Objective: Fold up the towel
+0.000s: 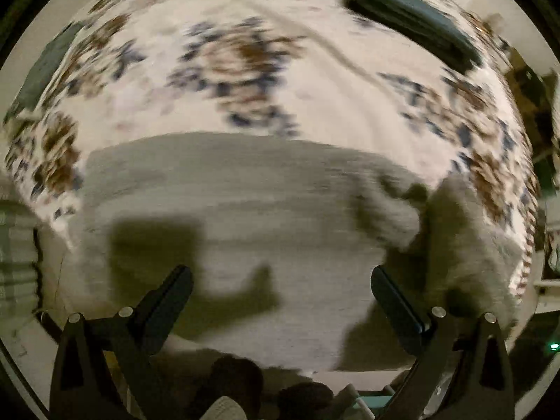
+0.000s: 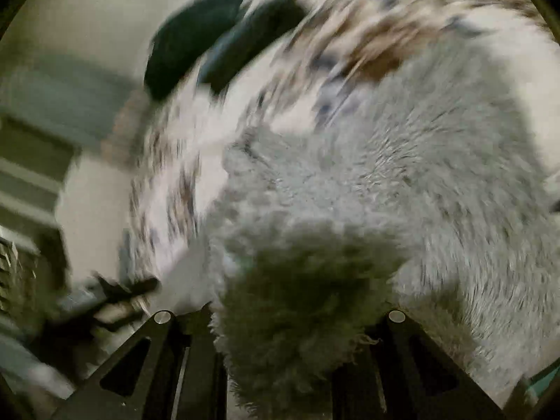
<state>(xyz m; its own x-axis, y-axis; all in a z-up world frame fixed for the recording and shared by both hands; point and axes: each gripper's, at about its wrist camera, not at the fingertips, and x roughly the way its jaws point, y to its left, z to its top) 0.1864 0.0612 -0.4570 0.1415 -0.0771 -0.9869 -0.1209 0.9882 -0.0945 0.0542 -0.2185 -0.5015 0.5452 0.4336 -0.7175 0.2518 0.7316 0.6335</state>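
My right hand-held gripper (image 2: 290,343) clamps a bunched edge of the grey towel (image 1: 245,210), spread on the floral bed (image 1: 245,10); my left hand-held gripper (image 1: 280,301) hangs above it, jaws apart. Soft, floppy, probably light: best held by corners.

Towel (image 2: 297,315) pile hides the right gripper (image 2: 287,332) fingertips; patterned cover (image 1: 245,52) smeared by blur

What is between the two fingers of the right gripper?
A bunched fold of the grey towel, clamped in the right gripper; the right wrist view shows it.
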